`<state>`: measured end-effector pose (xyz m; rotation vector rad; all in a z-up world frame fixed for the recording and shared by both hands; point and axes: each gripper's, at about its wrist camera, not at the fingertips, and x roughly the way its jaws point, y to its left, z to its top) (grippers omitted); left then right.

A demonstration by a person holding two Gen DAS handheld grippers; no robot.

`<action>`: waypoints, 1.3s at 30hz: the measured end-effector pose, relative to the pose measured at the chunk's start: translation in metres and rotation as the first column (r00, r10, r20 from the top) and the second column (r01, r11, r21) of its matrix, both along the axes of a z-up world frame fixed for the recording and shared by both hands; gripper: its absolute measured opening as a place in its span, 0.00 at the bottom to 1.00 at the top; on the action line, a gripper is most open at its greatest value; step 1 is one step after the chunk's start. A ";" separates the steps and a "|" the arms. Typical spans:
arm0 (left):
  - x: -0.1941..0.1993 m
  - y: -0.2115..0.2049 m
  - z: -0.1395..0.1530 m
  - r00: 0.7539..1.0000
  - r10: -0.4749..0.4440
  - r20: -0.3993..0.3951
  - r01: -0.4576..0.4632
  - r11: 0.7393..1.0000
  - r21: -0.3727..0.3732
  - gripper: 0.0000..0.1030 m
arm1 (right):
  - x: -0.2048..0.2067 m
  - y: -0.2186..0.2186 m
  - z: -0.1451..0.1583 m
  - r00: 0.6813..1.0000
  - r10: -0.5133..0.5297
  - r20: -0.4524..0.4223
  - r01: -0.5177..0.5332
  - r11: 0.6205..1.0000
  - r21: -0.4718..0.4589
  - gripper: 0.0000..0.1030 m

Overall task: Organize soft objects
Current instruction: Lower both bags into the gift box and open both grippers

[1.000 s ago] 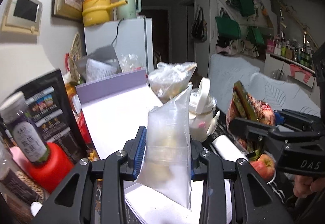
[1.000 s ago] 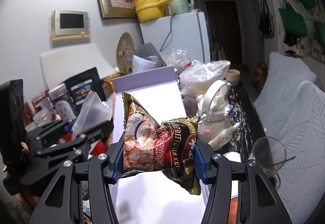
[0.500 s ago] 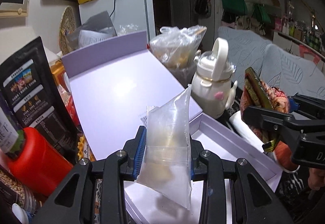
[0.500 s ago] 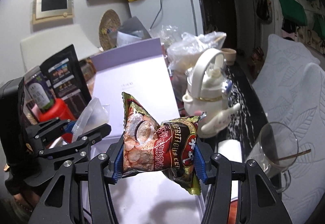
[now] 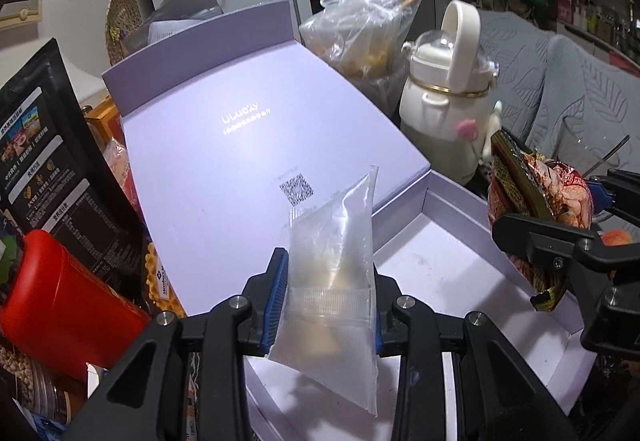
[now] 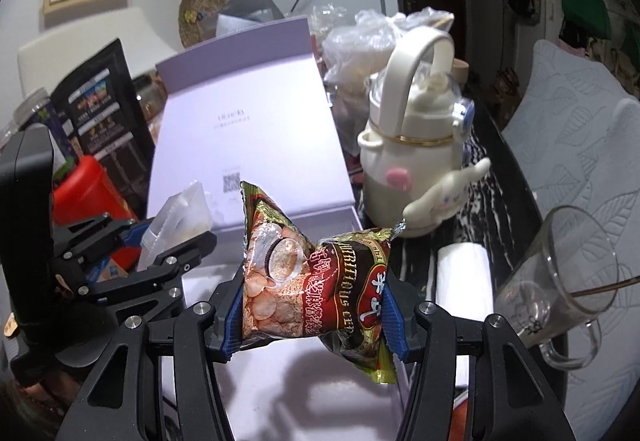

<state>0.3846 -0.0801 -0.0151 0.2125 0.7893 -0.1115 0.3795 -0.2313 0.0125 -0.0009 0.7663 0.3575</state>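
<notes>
Both loads lowered since a second ago. Left gripper (image 5: 326,305) clenched on clear pouch (image 5: 334,265); right gripper (image 6: 314,315) clenched on cereal packet (image 6: 316,277). Open lavender box (image 5: 460,201) directly beneath, lid at 12 o'clock. Release likely next.

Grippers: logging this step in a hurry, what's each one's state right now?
Left gripper: shut on the clear bag.
Right gripper: shut on the snack packet.

Each black claw (image 5: 328,305) has blue ribbed pads (image 6: 234,317) (silver screws dot the angular arms).
</notes>
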 end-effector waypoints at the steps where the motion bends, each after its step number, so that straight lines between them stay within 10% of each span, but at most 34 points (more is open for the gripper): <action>1: 0.001 0.000 -0.002 1.000 -0.002 -0.009 0.002 1.000 0.002 0.33 | 0.001 0.001 -0.002 1.000 -0.001 -0.007 0.001 1.000 -0.004 0.54; 39: 0.037 -0.013 -0.057 0.973 0.058 -0.221 -0.027 0.990 0.141 0.38 | 0.025 0.022 -0.051 0.987 -0.025 -0.161 0.006 0.993 -0.117 0.65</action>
